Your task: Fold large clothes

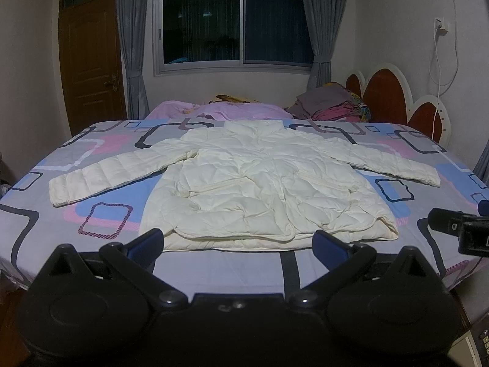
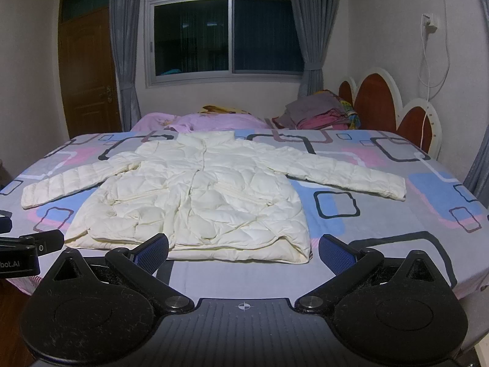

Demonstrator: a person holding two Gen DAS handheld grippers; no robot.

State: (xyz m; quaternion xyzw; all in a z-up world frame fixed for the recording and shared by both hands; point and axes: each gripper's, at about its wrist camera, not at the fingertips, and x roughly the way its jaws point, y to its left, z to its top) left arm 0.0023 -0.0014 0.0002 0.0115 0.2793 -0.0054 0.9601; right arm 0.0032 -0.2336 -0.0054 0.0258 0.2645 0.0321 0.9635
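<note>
Evidently:
Step in hand: folding is judged not yet begun; the jacket (image 1: 259, 183) is laid flat, front up, sleeves spread.
Jacket position: just ahead of both sets of jaws, its hem nearest them, its collar farthest away.
Left gripper (image 1: 238, 246): jaws are held wide apart, nothing is gripped; the hem lies just beyond the tips.
Right gripper (image 2: 243, 252): jaws are likewise spread wide and empty, the hem's right corner just ahead of them.
Next move: a sleeve or side edge is judged to need pinching and carrying across the body; the thick padding calls for a deep bite.
Material: cream quilted shell, puffy, wrinkled, likely slippery and springy when folded.
Shape: broad body, long tapering sleeves, stand-up collar.
Bed (image 1: 214, 263): a smooth sheet printed with rounded rectangles is spread under the jacket.
</note>
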